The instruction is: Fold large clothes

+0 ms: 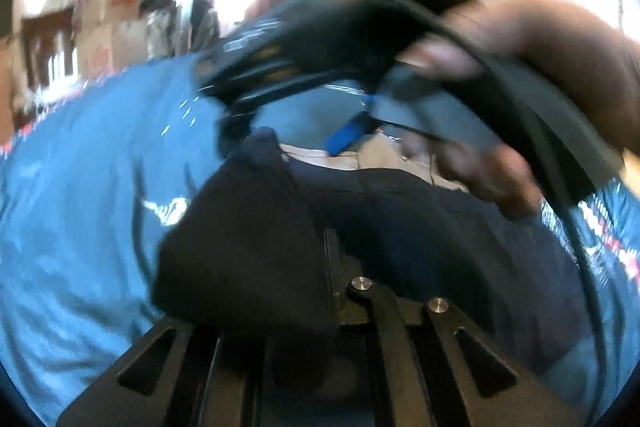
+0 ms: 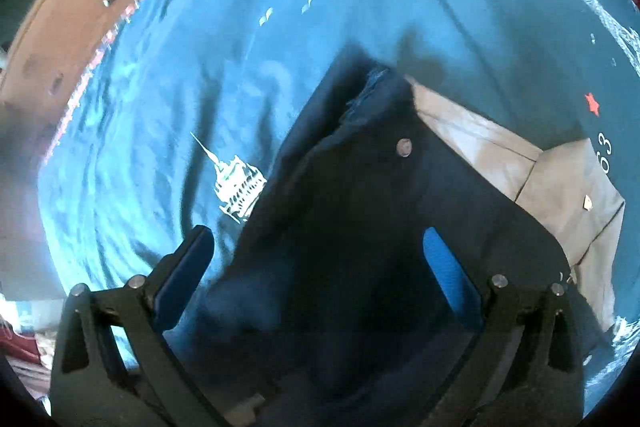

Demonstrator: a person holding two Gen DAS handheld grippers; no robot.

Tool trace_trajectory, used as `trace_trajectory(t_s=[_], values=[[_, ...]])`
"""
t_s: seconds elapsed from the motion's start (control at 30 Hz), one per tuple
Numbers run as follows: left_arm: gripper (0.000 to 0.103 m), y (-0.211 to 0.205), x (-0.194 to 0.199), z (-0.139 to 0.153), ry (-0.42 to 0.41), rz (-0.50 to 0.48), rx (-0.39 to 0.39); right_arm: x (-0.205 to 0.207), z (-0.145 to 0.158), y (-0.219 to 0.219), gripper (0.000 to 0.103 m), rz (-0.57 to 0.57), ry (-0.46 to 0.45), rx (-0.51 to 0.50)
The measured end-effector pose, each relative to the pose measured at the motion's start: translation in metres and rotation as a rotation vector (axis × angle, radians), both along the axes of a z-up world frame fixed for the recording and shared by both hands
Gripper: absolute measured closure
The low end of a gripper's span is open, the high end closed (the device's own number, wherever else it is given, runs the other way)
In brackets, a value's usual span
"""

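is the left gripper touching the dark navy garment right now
Touching. In the left wrist view the dark navy garment is draped over the left gripper, covering its fingers, so cloth lies directly on it. Whether the jaws are clamped on it cannot be seen.

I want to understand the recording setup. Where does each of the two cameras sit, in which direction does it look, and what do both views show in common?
Left wrist: sits on the left gripper, looks forward across the bed; its closed fingers pinch the dark garment; the person's hand holding the right gripper shows ahead.
Right wrist: sits on the right gripper, looks steeply down at the blue bedsheet; its open blue fingers straddle the dark garment.
Shared: dark garment, beige garment, blue bedsheet.
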State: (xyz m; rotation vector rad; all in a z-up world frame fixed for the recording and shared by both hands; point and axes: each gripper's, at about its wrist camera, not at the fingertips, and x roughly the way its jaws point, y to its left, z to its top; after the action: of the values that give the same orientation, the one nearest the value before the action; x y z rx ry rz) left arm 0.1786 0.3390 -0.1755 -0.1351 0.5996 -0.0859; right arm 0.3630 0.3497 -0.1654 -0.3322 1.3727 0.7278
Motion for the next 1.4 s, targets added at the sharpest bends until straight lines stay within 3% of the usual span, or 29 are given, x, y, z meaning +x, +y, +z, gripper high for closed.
trace_trajectory(t_s=[0.13,0.2,0.23,0.37,0.53,0.67,0.77,0.9,1.0,1.1,1.2,1.27,1.33,1.4], values=[[0.097,-0.035,0.004,0.001,-0.018,-0.077,0.117,0.004,-0.013,-0.004,0.003,-0.004,0.01,-0.068],[0.095,-0.05,0.007,0.0,-0.022,-0.114,0.163,0.005,-0.016,-0.014,0.042,-0.014,-0.009,-0.076],[0.094,-0.054,0.009,-0.001,-0.022,-0.128,0.162,0.007,-0.019,-0.027,0.081,-0.04,0.001,-0.071],[0.094,-0.062,0.012,0.005,-0.007,-0.174,0.12,0.004,-0.006,-0.108,0.09,-0.15,-0.002,0.186],[0.094,-0.12,0.002,0.031,-0.033,-0.37,0.091,-0.021,0.012,-0.254,0.09,-0.359,-0.034,0.471],[0.094,-0.197,-0.005,0.034,-0.005,-0.58,0.106,-0.036,-0.009,-0.373,0.09,-0.505,0.01,0.55],[0.09,-0.257,-0.003,0.024,0.052,-0.693,0.115,-0.039,-0.021,-0.426,0.09,-0.564,0.049,0.574],[0.084,-0.319,0.006,0.008,0.129,-0.756,0.114,-0.03,-0.044,-0.466,0.09,-0.598,0.118,0.574],[0.081,-0.359,0.012,-0.007,0.19,-0.776,0.125,-0.027,-0.055,-0.47,0.09,-0.587,0.139,0.557],[0.068,-0.371,0.011,-0.032,0.238,-0.757,0.151,-0.02,-0.07,-0.468,0.089,-0.562,0.198,0.571],[0.067,-0.375,0.007,-0.04,0.267,-0.741,0.184,-0.021,-0.066,-0.467,0.081,-0.562,0.224,0.587],[0.067,-0.361,-0.009,-0.027,0.254,-0.749,0.18,-0.036,-0.055,-0.474,0.056,-0.556,0.224,0.601],[0.059,-0.329,-0.034,-0.008,0.204,-0.745,0.163,-0.055,-0.047,-0.48,0.04,-0.541,0.212,0.613],[0.055,-0.291,-0.053,0.006,0.17,-0.717,0.13,-0.079,-0.044,-0.485,0.039,-0.521,0.215,0.607]])
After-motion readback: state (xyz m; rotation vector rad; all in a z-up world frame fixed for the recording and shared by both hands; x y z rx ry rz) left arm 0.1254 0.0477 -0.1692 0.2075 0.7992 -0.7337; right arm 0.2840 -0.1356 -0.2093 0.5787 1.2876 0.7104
